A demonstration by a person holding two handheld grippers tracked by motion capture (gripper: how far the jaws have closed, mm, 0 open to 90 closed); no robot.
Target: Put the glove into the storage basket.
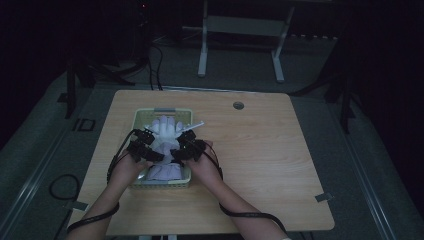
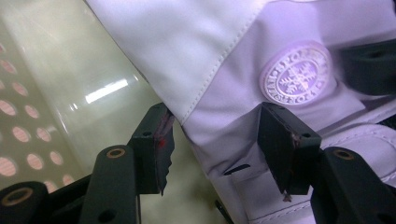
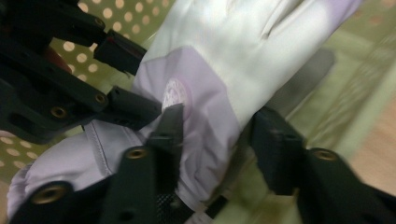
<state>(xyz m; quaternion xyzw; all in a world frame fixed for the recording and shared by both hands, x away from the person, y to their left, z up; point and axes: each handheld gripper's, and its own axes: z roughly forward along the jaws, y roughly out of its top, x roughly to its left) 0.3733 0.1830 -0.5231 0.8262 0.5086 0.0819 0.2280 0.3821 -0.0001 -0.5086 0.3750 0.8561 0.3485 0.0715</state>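
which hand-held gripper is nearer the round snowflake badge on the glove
Left. The left hand-held gripper straddles the glove edge just below the badge, jaws parted. The right hand-held gripper straddles the cuff opposite, slightly farther off.

Dim room; wooden table point(image 1: 260, 150), grey floor point(image 1: 380, 150), metal frame point(image 1: 240, 30) behind.

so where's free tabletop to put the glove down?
Free: the table right of the basket, out to the grommet, and the near strip. Crowded: the basket, with the glove, left gripper and right gripper over it.
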